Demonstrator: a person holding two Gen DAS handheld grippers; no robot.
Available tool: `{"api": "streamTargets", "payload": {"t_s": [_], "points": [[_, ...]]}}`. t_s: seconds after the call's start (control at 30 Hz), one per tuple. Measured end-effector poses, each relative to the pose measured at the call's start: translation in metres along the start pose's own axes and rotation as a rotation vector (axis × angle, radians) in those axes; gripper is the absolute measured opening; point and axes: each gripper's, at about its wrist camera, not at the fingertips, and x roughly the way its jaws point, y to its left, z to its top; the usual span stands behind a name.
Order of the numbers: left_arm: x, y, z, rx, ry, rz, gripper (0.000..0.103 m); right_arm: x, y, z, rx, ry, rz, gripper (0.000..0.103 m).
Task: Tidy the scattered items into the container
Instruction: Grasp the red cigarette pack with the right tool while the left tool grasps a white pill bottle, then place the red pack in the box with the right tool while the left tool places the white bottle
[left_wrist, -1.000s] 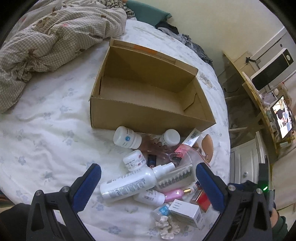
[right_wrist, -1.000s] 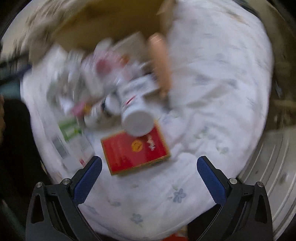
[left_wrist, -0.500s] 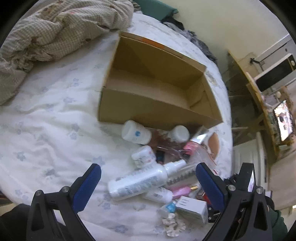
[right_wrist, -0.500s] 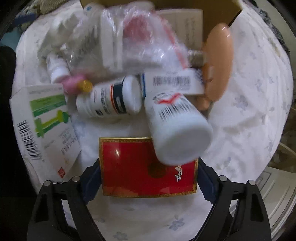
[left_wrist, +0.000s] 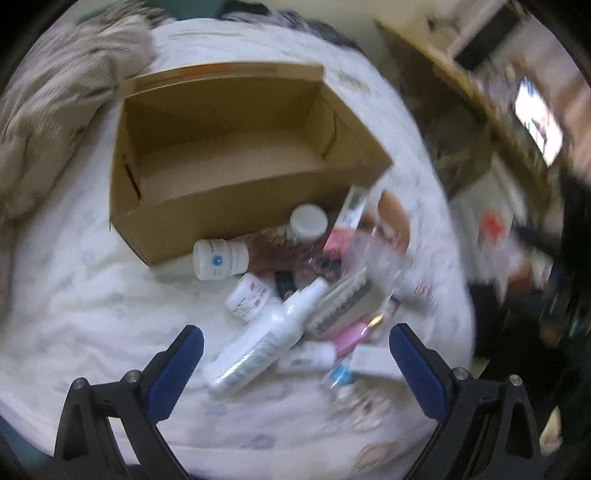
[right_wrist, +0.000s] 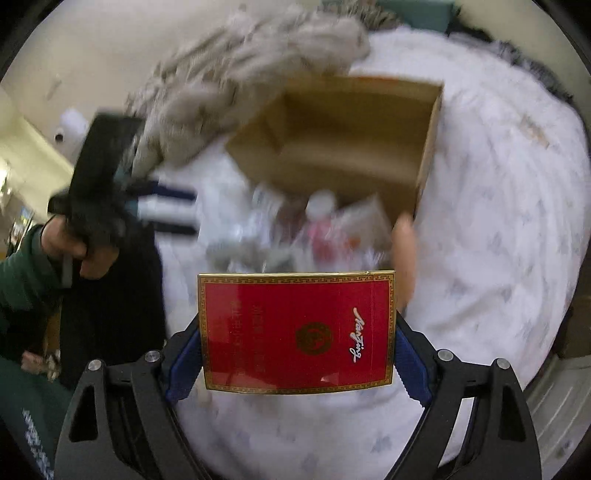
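Observation:
An open, empty cardboard box (left_wrist: 229, 155) sits on the white bedsheet; it also shows in the right wrist view (right_wrist: 343, 140). A heap of bottles, tubes and small boxes lies in front of it, with a long white spray bottle (left_wrist: 266, 339) and a white jar (left_wrist: 219, 258) nearest. My left gripper (left_wrist: 295, 365) is open and empty, hovering above the spray bottle. My right gripper (right_wrist: 297, 339) is shut on a red box with a gold border (right_wrist: 297, 332), held in the air above the heap (right_wrist: 295, 229).
A crumpled beige quilt (left_wrist: 62, 110) lies left of the box. The bed edge (left_wrist: 461, 295) drops off to the right, with furniture beyond. The hand on the left gripper (right_wrist: 85, 236) shows at left in the right wrist view.
My right gripper has closed on the red box and lifted it off the bed, up and back. My left gripper has swung so the box now looks more square-on.

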Motion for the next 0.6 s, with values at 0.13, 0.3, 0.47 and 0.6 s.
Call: {"api": "streamTargets", "payload": {"t_s": [0.13,0.3,0.47,0.6], "points": [[0.015,-0.017,-0.002,0.17,0.108,0.114,0.083,0.007,-0.011,-0.001,0.07,-0.064,0.005,0.09],[0.055,-0.018,-0.009,0.263,0.263,0.152,0.079,-0.009,-0.023,-0.003,0.126,-0.136,-0.008,0.09],[0.078,-0.009,-0.006,0.233,0.297,0.193,0.071,-0.02,-0.038,-0.006,0.172,-0.154,-0.003,0.09],[0.09,-0.009,-0.007,0.251,0.306,0.211,0.056,-0.026,-0.042,-0.008,0.176,-0.161,0.0,0.09]]}}
